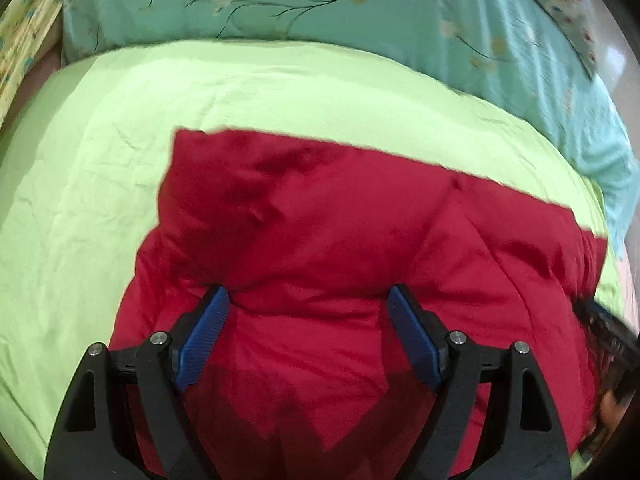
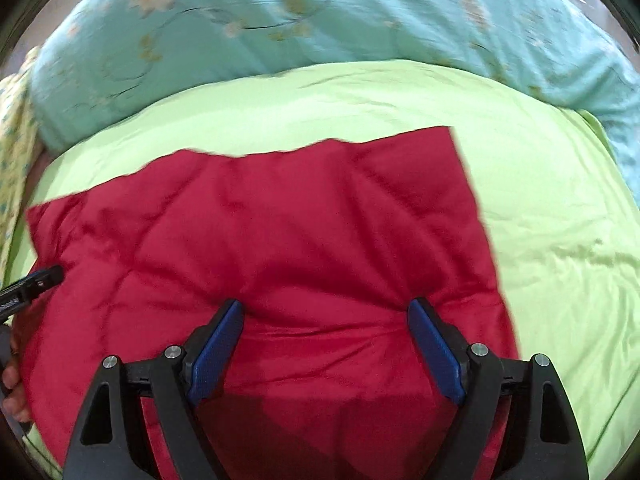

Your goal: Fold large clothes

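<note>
A red padded garment (image 1: 320, 216) lies folded into a rough rectangle on the light green sheet (image 1: 80, 200). My left gripper (image 1: 308, 292) hangs over the garment's left part, jaws wide, with its blue fingertips (image 1: 216, 304) down at the fabric and a puffed ridge between them. In the right wrist view the same red garment (image 2: 280, 220) fills the middle. My right gripper (image 2: 326, 303) stands open over its right part, fingertips (image 2: 424, 320) at the fabric. Neither gripper has cloth pinched. Each gripper shows at the edge of the other's view.
A teal flowered quilt (image 1: 320, 0) is bunched along the far side of the bed. A yellow patterned cloth (image 1: 24, 40) lies at the far left. The green sheet (image 2: 560, 240) runs bare to the right of the garment. A hand (image 2: 12, 364) shows at the left edge.
</note>
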